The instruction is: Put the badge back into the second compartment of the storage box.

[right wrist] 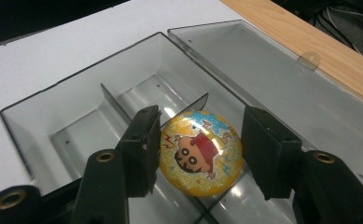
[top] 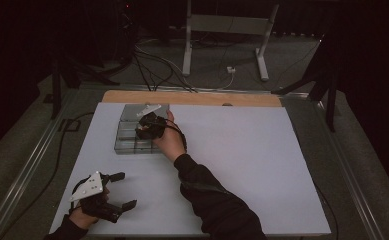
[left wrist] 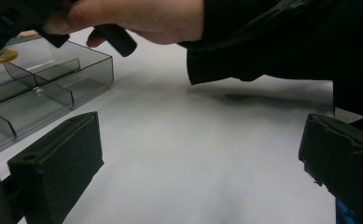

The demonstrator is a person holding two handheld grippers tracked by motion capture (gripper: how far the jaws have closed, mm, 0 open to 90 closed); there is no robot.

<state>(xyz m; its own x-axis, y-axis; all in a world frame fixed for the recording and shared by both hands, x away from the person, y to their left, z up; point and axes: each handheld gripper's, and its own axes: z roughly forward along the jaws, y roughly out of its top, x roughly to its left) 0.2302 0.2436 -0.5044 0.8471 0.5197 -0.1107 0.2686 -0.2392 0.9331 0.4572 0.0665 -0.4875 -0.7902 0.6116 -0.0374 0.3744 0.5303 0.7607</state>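
Observation:
A clear smoky plastic box [top: 127, 142] with several compartments lies at the back left of the white table, its lid [right wrist: 263, 70] swung open toward the wooden edge. My right gripper [top: 147, 127] hovers over the box, shut on a round yellow glitter ball [right wrist: 200, 151] printed with a cartoon child. Both jaws press the ball's sides just above a divider [right wrist: 116, 105] of the box [right wrist: 53, 107]. My left gripper [top: 127, 190] rests open near the table's front left corner with nothing between its jaws. The left gripper view shows the box [left wrist: 44, 88] and the ball [left wrist: 2, 56].
A white sheet [top: 242, 160] covers the table, with a wooden strip [top: 192, 98] along its far edge. The person's dark sleeve [top: 217, 200] crosses the table's front middle. Cables and a metal stand [top: 227, 30] are on the floor beyond.

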